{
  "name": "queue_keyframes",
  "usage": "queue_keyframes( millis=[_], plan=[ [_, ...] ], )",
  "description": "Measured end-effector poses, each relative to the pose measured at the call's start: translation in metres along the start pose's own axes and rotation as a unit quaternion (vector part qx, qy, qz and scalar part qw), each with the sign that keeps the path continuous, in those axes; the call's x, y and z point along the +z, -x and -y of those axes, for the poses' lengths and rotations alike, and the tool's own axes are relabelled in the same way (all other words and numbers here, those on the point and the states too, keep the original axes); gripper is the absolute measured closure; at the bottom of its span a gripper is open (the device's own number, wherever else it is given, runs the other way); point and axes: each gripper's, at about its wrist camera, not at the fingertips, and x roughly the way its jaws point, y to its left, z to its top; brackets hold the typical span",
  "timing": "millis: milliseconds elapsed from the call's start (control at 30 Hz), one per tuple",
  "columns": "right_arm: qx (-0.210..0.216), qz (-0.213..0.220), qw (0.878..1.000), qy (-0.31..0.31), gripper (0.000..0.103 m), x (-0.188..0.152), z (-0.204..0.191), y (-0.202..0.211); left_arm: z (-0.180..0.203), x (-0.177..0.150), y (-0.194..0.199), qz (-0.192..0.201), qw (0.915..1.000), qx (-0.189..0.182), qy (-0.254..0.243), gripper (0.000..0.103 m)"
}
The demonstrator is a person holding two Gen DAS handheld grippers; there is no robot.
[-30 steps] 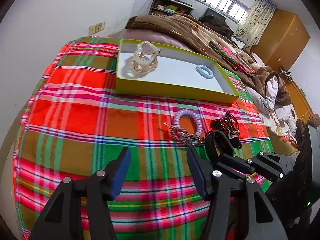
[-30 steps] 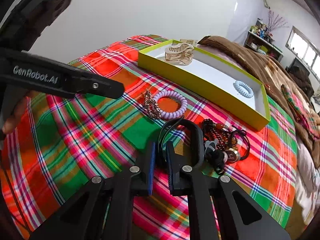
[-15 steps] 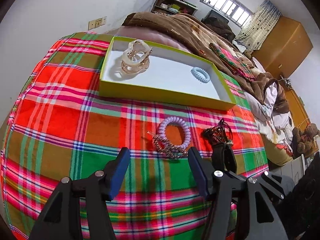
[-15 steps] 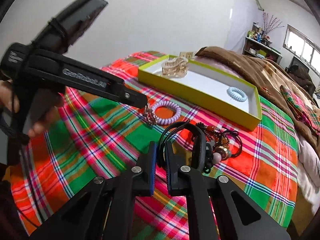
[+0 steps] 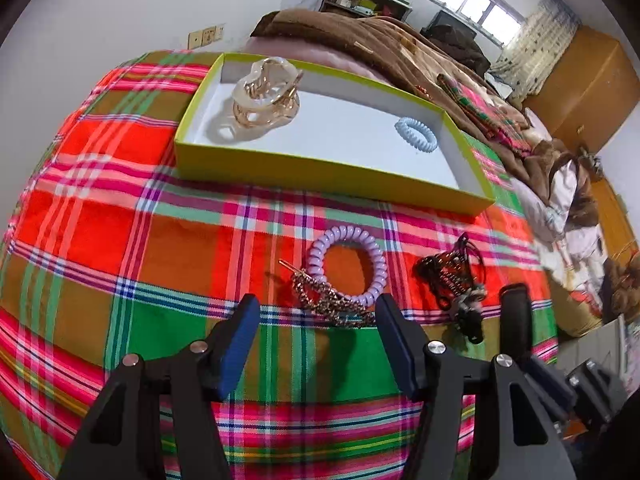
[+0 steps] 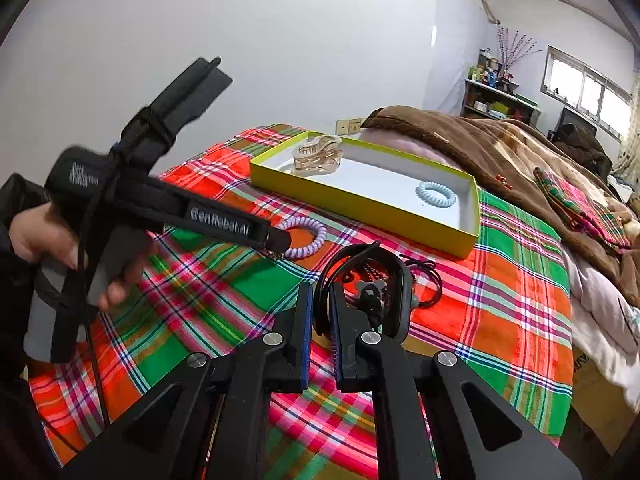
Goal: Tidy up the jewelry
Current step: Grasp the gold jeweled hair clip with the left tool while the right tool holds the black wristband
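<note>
Left wrist view: the left claw [image 5: 316,338] stands wide, nothing between its pads, poised above the plaid cloth [image 5: 120,248] covering the table. Just ahead lie a purple coil hair tie [image 5: 347,266] and, touching its near edge, a beaded gold hair clip [image 5: 328,300]. To the right, a dark tangle of beads and ties [image 5: 452,280]. Beyond, the yellow-green tray [image 5: 320,168] holds a cream claw clip [image 5: 266,96] at its left end and a pale blue coil tie [image 5: 416,134] at its right.

Right wrist view: the right claw [image 6: 320,314] is narrow, clamped on a thin black headband [image 6: 362,268] (lifted clear of the cloth). A hand [image 6: 44,240] grips the left tool at left.
</note>
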Motion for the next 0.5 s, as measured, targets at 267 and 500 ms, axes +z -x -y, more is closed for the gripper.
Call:
queue_keyframes(
  millis=[267,500],
  plan=[
    [0.000,0.005,1.000,-0.003,0.095,-0.001,0.002,0.005,-0.002,-0.005,0.006,-0.005,0.9991,0.031,-0.027,0.059],
    [0.001,0.005,1.000,-0.006,0.095,0.000,0.004,0.005,-0.010,-0.006,0.009,0.002,0.9990,0.038,-0.023,0.061]
  ],
)
